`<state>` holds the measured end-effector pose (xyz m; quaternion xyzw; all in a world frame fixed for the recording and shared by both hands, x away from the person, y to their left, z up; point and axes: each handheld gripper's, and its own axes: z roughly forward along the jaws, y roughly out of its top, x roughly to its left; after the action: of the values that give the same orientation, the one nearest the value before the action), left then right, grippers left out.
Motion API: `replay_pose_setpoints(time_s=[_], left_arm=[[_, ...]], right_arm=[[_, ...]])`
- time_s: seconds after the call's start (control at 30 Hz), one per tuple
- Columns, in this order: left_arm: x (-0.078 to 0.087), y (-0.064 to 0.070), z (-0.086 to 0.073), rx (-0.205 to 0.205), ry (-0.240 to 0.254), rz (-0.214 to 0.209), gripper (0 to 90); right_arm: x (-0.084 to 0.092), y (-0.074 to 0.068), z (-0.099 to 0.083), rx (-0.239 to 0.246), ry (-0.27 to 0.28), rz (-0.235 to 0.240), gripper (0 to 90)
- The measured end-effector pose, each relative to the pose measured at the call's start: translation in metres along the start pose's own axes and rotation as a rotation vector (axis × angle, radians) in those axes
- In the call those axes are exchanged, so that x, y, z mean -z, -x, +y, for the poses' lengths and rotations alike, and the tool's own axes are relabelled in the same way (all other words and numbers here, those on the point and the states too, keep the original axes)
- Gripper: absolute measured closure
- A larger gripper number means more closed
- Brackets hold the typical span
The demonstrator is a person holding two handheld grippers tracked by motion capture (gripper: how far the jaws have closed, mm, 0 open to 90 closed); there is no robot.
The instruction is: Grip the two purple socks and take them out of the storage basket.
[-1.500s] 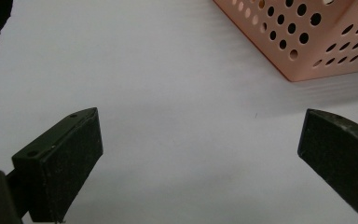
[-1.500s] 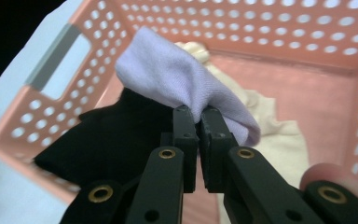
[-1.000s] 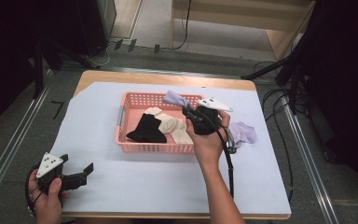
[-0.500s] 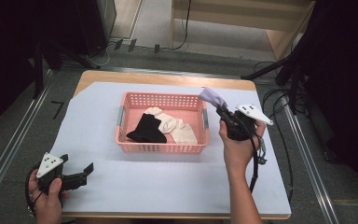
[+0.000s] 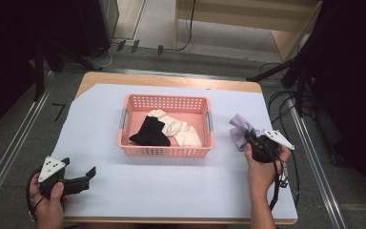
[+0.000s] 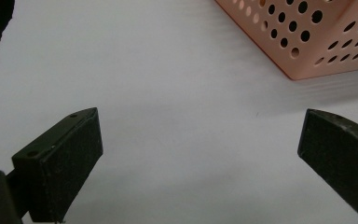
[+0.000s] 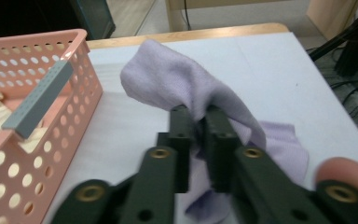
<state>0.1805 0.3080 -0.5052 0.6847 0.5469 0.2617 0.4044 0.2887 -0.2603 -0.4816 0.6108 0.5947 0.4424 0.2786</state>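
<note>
We hold a lilac sock [image 7: 200,88] in the right gripper [image 7: 198,112], just to the right of the pink basket [image 5: 166,151].

In the right gripper view we see our two black jaws standing close together with a fold of the lilac sock pinched between them; they have just been opening a little, yet the cloth is still caught there. A second lilac sock [image 7: 286,147] lies flat on the pale blue mat [image 5: 171,186] beneath it, near the table's right edge. In the high view the right gripper [image 5: 259,143] sits low over the mat beside the basket's grey handle [image 5: 209,120]. Inside the basket lie a black sock [image 5: 150,133] and white socks [image 5: 181,131], touching one another. Our left gripper [image 5: 83,177] rests near the mat's front left corner, jaws spread wide with bare mat between them, well apart from the basket.
</note>
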Motion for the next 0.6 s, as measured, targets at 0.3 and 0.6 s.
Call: replay_pose_setpoints(time_s=[0.3, 0.6], left_arm=[[0.0, 0.0, 0.0, -0.004, -0.001, 0.0, 0.5], [0.0, 0.001, 0.0, -0.011, 0.0, 0.004, 0.5]], right_arm=[[0.033, 0.017, -0.018, 0.013, 0.069, -0.011, 34.8], [0.063, 0.053, -0.051, 0.022, 0.056, 0.0, 31.0]])
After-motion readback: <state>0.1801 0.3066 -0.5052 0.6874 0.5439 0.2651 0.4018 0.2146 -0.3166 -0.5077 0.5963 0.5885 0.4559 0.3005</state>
